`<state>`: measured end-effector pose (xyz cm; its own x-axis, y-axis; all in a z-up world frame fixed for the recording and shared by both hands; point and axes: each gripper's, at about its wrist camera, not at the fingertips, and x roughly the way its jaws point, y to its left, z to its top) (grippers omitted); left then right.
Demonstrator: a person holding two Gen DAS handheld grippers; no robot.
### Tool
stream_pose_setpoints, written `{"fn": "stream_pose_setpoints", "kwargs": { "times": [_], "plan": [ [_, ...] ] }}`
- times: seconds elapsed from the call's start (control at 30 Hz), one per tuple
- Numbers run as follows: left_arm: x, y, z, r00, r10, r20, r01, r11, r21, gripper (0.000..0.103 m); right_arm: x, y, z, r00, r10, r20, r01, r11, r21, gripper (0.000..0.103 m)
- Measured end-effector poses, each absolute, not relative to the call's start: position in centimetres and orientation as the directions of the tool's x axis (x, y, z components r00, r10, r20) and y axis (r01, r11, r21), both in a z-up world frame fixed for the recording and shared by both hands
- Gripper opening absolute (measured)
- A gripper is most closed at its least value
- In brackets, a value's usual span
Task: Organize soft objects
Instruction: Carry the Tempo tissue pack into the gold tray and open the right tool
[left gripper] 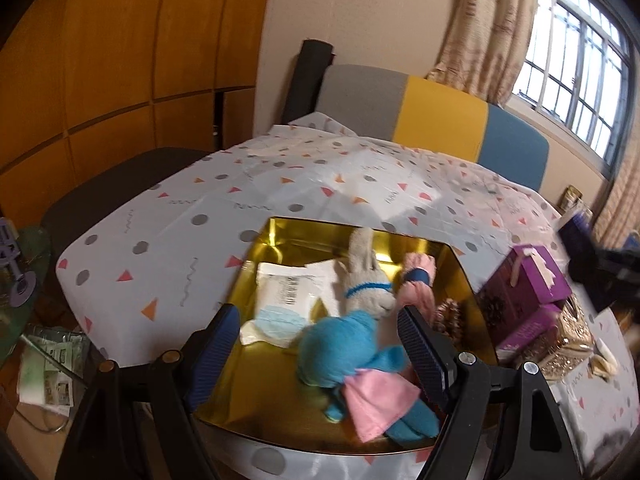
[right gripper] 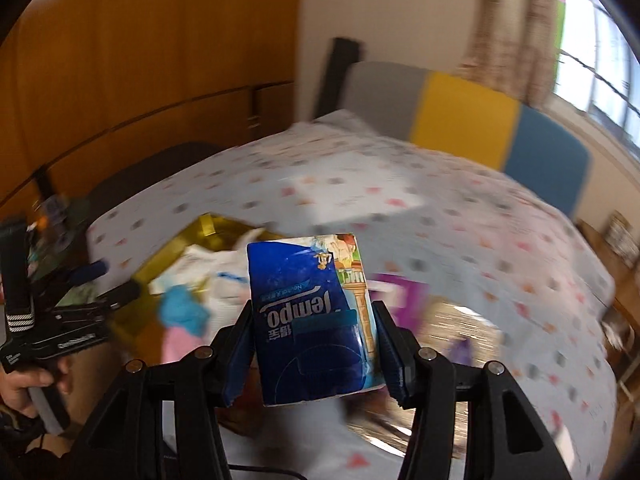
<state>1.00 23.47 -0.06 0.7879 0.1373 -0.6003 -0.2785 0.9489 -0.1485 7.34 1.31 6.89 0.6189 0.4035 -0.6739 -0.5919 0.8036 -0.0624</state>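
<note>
Two risks: the right hand-held gripper [right gripper: 314,354], pinching a blue Tempo tissue pack [right gripper: 316,320], could drop it short of the gold tray [left gripper: 452,272]; the left hand-held gripper [left gripper: 316,344] hangs spread.

A: What covers the worktop [left gripper: 280,184]?
B: A pale cloth [left gripper: 192,216] printed with grey dots, coloured triangles and squiggles.
A: And directly on it?
B: A gold tray [left gripper: 460,264] near the front, purple boxes [left gripper: 528,280] just beside its right edge, something glittery [left gripper: 568,332] beside those.

Rabbit toy [left gripper: 360,320] in tray [left gripper: 452,280] — boxes [left gripper: 528,300] right.
</note>
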Motion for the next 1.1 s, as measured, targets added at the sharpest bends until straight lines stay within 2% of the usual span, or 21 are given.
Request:
{"fn": "stream_pose_setpoints", "kwargs": {
  "times": [0.2, 0.37, 0.57, 0.77, 0.83, 0.87, 1.1],
  "plan": [
    [0.5, 26.1, -0.1, 0.772, 0.190, -0.607, -0.355, 0.920, -0.164, 0.081, 6.6, 9.0, 2.8, 0.509, 0.415, -0.754, -0.693, 0.718, -0.072, 0.055],
    [0.3, 27.2, -0.4, 0.764, 0.208, -0.611, -0.384, 0.908, -0.170, 0.081, 6.7, 11.5, -0.9, 0.440, 0.356, -0.824, -0.713, 0.696, -0.080, 0.055],
    [0.3, 27.2, -0.5, 0.762, 0.208, -0.614, -0.382, 0.909, -0.165, 0.081, 7.7, 13.2, -4.4, 0.417, 0.279, -0.865, -0.710, 0.694, -0.119, 0.056],
    [0.1, 27.4, -0.6, 0.750, 0.227, -0.621, -0.398, 0.905, -0.149, 0.082, 8.0, 13.4, -5.0, 0.410, 0.288, -0.865, -0.702, 0.706, -0.098, 0.057],
    [-0.1, 27.4, -0.6, 0.747, 0.232, -0.624, -0.403, 0.904, -0.146, 0.083, 8.0, 13.2, -4.7, 0.428, 0.298, -0.853, -0.695, 0.712, -0.100, 0.067],
    [-0.1, 27.4, -0.6, 0.745, 0.233, -0.625, -0.404, 0.903, -0.144, 0.083, 8.1, 13.0, -4.5, 0.437, 0.305, -0.847, -0.689, 0.719, -0.096, 0.068],
    [-0.3, 26.9, -0.8, 0.740, 0.232, -0.632, -0.397, 0.909, -0.131, 0.083, 8.2, 11.2, -1.3, 0.512, 0.355, -0.782, -0.641, 0.764, -0.074, 0.069]
  ]
}}
